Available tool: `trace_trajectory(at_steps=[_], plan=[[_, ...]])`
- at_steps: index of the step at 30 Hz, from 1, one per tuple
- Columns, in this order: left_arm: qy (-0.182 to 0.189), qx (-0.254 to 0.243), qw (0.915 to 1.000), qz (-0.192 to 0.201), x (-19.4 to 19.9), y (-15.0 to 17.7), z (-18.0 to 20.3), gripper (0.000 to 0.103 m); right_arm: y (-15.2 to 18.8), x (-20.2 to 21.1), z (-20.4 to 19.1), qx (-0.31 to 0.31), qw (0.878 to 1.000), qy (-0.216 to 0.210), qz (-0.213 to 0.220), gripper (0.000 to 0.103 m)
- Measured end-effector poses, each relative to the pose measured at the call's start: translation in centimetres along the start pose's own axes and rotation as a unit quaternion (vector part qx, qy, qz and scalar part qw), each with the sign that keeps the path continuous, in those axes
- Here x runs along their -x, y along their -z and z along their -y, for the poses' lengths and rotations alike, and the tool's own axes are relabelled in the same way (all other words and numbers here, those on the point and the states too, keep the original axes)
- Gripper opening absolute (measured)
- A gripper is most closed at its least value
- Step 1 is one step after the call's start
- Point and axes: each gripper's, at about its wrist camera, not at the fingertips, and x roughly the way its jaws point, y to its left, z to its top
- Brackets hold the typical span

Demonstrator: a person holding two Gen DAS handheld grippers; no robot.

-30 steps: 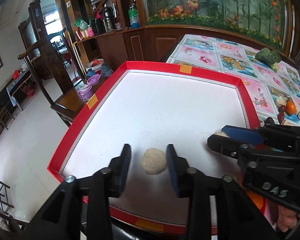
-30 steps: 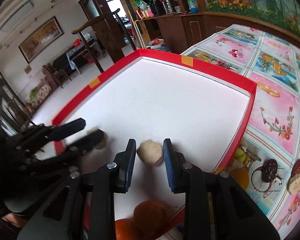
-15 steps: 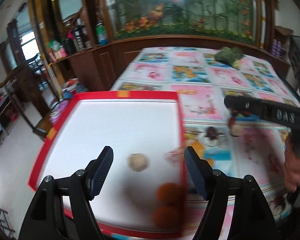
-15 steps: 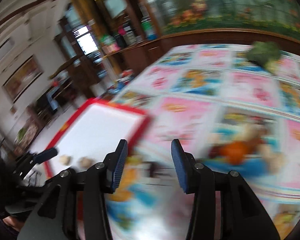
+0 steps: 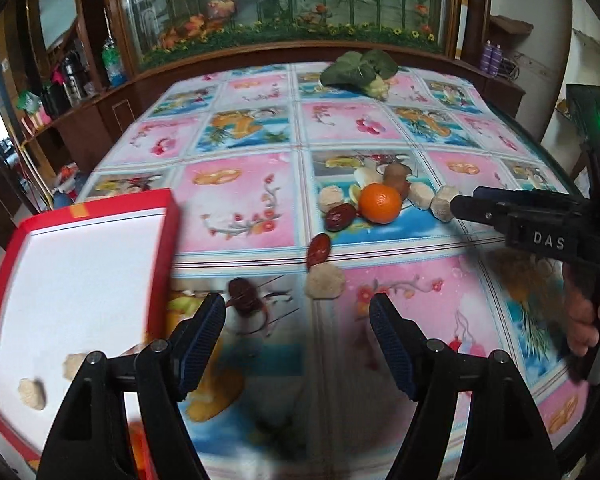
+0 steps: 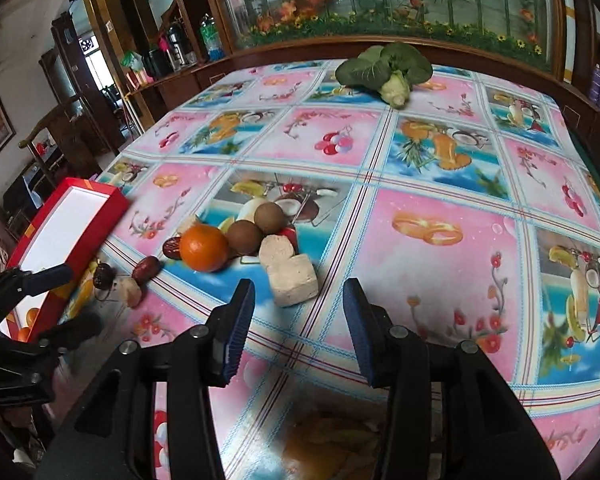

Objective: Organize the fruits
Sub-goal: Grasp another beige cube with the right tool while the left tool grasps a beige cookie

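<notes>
Quickly logged: my left gripper (image 5: pixel 296 328) was spread wide with nothing between its blue pads, hovering over the fruit-print tablecloth (image 5: pixel 380 120) just right of the red tray (image 5: pixel 168 240). My right gripper (image 6: pixel 298 312) was also released and carried nothing, its fingers aimed at the pile of fruit on the cloth.

I saw the tray at the left edge of the table, white inside, with two pale beige lumps (image 5: pixel 32 394) lying on its floor near the front; a second one sat just beside the first, blurred. From the right wrist view I caught something orange (image 6: pixel 30 318) inside the tray's near corner, too small for me to name.

I counted the loose fruit in the middle of the table: one orange (image 6: pixel 204 249) touching two brown round fruits (image 6: pixel 244 237) behind it, and two pale blocky pieces (image 6: pixel 294 280) just in front of my right gripper's gap. Dark red dates (image 5: pixel 340 217) lay left of the orange, another date (image 5: pixel 319 250) nearer me, and a darker one (image 5: pixel 242 294) close to my left gripper's left finger. A pale beige lump (image 5: pixel 324 284) sat touching the near date, ahead of my left gripper.

Far off I noted a leafy green vegetable (image 6: pixel 384 66) on the back of the table. In the left wrist view my right gripper showed from the side, held by a hand (image 5: pixel 588 320).
</notes>
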Motion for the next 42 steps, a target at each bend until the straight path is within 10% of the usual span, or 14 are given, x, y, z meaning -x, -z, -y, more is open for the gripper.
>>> trace_trajectory(at_steps=[9,14,24,42], plan=[[0.01,0.001,0.9999,-0.012,-2.2,-0.7,0.2,0.074,-0.4,-1.8,-1.4,0.034,0.999,0.022,-0.002,0.048],[0.034,-0.008,0.9992,-0.02,-2.8,-0.6,0.6,0.054,-0.4,-2.1,-1.4,0.033,0.999,0.017,-0.005,0.03],[0.041,-0.002,0.999,-0.015,-3.3,-0.5,0.4,0.024,-0.2,-1.2,-1.2,0.012,1.0,0.003,-0.01,0.028],[-0.017,0.028,0.997,0.07,4.0,-0.2,-3.5,0.024,-0.4,0.3,-0.1,-0.003,0.999,0.031,0.038,0.028]])
